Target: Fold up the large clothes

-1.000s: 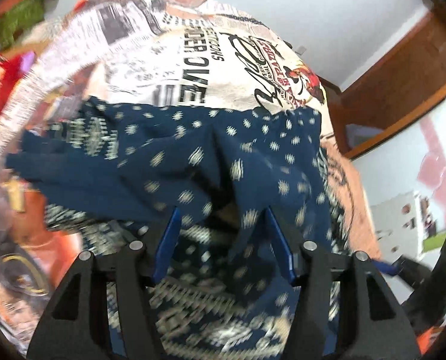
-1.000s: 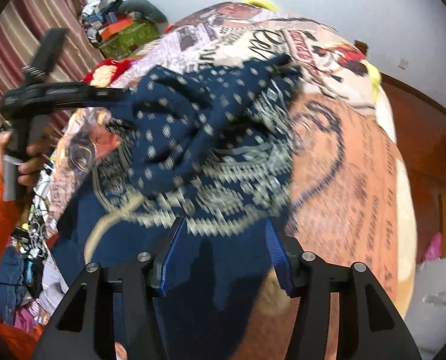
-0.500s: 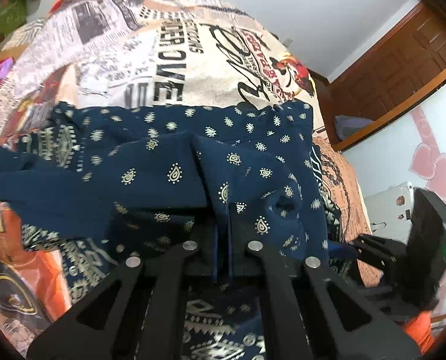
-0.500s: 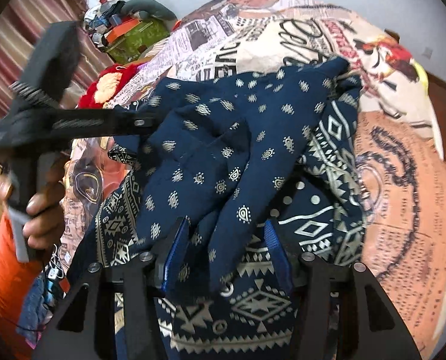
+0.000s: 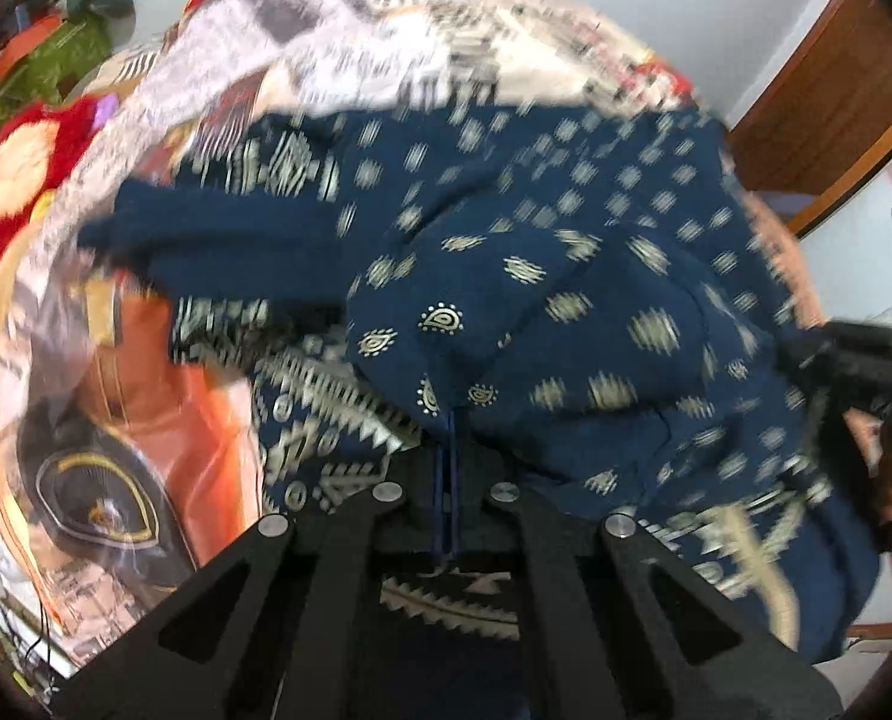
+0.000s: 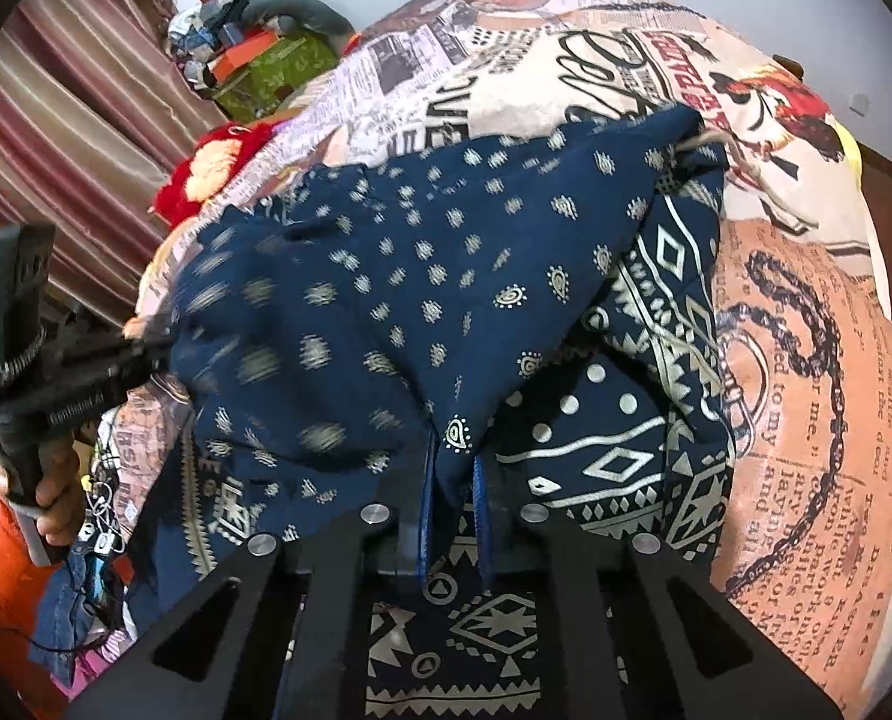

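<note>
A large navy garment (image 5: 565,300) with pale dots and a geometric border lies crumpled on a bed. My left gripper (image 5: 447,450) is shut on a raised fold of it, the blue pads pressed together with cloth between them; this view is blurred by motion. In the right wrist view the same garment (image 6: 416,300) rises in a peak. My right gripper (image 6: 453,468) has a tip of that dotted fold pinched between its pads, and its jaws are closing. The left gripper's body (image 6: 56,372) shows at the left, held by a hand (image 6: 50,480).
A newspaper-print bedspread (image 6: 565,72) covers the bed under the garment. A red plush item (image 6: 218,162) and a green box (image 6: 272,72) with clutter sit at the far left, by a striped curtain (image 6: 56,120). Wooden furniture (image 5: 835,108) stands at the right.
The left jaws went from open to shut on a fold, then the left gripper shifted, dragging cloth. The right jaws narrowed from open onto the dotted fold, which now stands up in a peak.
</note>
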Demonstrator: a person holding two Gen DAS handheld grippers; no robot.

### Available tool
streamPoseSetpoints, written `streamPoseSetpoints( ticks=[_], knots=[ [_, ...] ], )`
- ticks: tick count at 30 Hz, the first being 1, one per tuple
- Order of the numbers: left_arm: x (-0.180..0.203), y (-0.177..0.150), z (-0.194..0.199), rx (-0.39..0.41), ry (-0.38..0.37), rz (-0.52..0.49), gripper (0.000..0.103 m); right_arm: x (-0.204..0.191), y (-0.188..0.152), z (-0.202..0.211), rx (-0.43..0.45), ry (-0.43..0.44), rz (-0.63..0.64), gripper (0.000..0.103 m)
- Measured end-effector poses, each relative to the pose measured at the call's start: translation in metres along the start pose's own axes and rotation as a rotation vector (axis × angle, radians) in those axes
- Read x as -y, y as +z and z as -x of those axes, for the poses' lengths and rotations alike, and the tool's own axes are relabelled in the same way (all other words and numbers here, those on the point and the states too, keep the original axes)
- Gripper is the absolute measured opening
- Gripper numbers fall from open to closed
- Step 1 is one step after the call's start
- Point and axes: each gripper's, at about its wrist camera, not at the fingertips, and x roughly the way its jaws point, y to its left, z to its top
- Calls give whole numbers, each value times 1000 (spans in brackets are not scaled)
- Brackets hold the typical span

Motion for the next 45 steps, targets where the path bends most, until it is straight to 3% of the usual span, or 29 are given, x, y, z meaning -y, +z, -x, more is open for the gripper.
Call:
streamPoseSetpoints(
  ticks=[5,13,16,18,19,21,29,36,45],
  knots=[
    [-9,-16,-22,-33,11,12,1,9,-7,-12,-38,-47,-16,9],
    [-1,-26,11,24,57,-69,5,-3,-12,6,-14,-70,27,10],
    [-9,-33,36,48,65,-76,19,-12,-20,32,8,-78,66,26],
    [-17,-42,53,65,83,-79,38,-18,-32,55,41,-121,103,49],
    [-21,-46,59,71,94,-79,41,-20,-40,67,58,-146,124,52],
    [-30,-57,69,76,114,-79,46,-19,-53,84,68,-178,138,54],
    [-51,-104,76,35,151,-50,46,13,-115,115,44,-233,27,55],
    [-60,-140,63,-28,67,25,49,27,-158,118,33,-172,-97,55],
    [-50,-159,32,-108,-111,119,49,16,-168,122,19,-62,-132,55]
  ],
)
